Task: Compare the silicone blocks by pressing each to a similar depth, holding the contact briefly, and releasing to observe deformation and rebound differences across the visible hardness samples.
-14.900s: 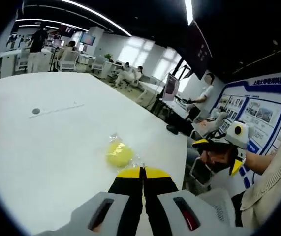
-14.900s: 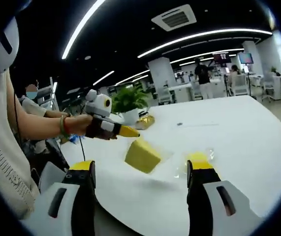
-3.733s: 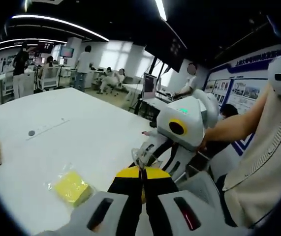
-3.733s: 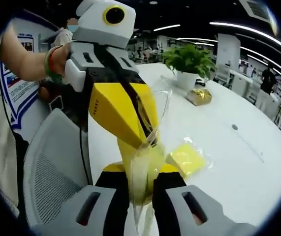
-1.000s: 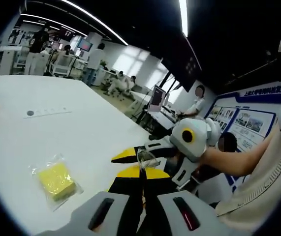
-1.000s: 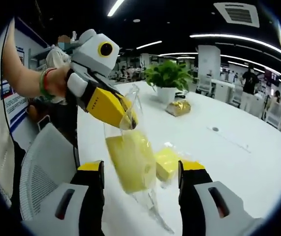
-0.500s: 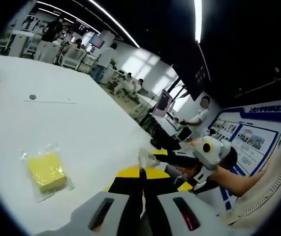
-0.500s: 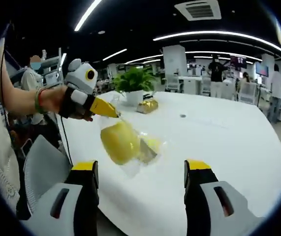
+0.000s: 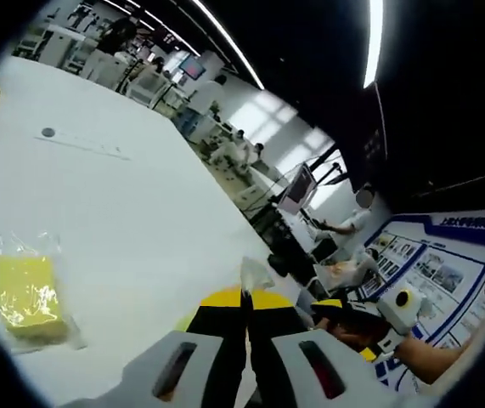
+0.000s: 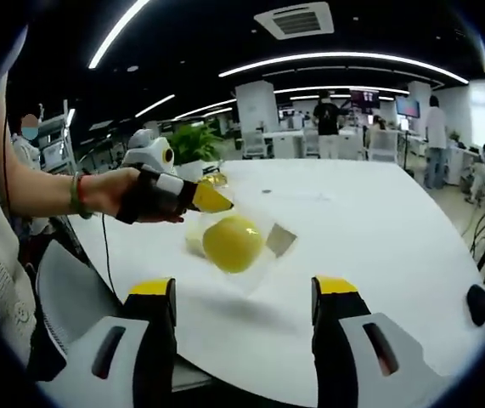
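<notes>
My left gripper (image 9: 244, 299) is pressed together on a corner of a clear bag (image 10: 269, 240), holding a round yellow block (image 10: 233, 243) inside it in the air above the white table (image 10: 378, 221). My right gripper (image 10: 242, 297) is spread wide, gripping nothing. A second bagged yellow block (image 9: 23, 293) lies flat on the table.

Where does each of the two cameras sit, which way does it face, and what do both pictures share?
Left gripper view: rides the left gripper, shut on a clear bag corner, facing across the white table past a bagged yellow block.
Right gripper view: rides the open right gripper, facing the left gripper in the person's hand, a yellow block in a bag hanging from it.
Shared: the table, the left gripper, the pinched bag.
</notes>
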The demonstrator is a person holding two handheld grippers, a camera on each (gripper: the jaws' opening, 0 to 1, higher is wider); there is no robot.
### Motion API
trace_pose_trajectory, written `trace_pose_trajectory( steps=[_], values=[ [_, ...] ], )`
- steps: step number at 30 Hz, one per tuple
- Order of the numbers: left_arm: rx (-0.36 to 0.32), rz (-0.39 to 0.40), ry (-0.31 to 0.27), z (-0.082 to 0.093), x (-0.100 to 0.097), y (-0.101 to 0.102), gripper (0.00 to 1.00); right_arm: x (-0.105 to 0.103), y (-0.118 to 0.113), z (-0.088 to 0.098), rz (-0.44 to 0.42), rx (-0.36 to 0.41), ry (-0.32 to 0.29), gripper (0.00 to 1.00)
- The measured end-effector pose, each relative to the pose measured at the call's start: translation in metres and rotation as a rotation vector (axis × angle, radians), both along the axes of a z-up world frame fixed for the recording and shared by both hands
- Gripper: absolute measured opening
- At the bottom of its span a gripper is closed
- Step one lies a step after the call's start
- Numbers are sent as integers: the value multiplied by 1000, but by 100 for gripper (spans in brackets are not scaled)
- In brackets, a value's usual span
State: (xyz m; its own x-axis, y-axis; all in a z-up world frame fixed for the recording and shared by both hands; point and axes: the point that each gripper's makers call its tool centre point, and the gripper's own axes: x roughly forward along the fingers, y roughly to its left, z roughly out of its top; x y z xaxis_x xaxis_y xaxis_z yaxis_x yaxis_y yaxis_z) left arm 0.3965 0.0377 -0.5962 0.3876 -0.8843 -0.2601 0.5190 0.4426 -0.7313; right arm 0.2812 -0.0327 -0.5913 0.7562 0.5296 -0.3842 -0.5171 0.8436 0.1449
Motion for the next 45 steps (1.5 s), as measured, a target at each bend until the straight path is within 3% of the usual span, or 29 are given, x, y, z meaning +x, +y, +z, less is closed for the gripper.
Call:
trace_pose_trajectory(
  steps=[4,5,7,10,16,21,22,30,33,37,40,43,45],
  values=[
    [-15,38,86,-20,13,-12,0,0,-9,-2,-14,1,8,59],
    [-6,63,84,-26,20,-12,0,0,-10,-3,-14,-2,9,59],
    [-50,107,141,-29,32,-13,0,2,-13,-3,-19,-3,11,58],
    [-14,136,120,-40,49,-11,0,5,-15,-3,-24,10,8,58],
    [1,207,183,-65,77,-3,0,13,-17,-8,-23,17,17,56],
    [30,311,249,-97,99,9,0,15,-24,-11,-37,17,33,56],
    [4,314,261,-98,102,8,0,17,-26,-9,-47,23,30,56],
    [68,307,256,-116,116,9,0,25,-26,-15,-45,32,48,55],
    [171,313,244,-132,118,18,0,28,-20,-17,-33,32,53,54],
    [133,318,260,-132,122,17,0,30,-11,-18,0,28,56,51],
    [148,301,240,-131,125,17,0,31,-9,-17,8,38,54,51],
    [162,297,243,-130,124,19,8,32,-8,-16,6,39,51,51],
    [203,274,196,-126,121,21,16,32,-7,-14,5,45,46,52]
  ],
)
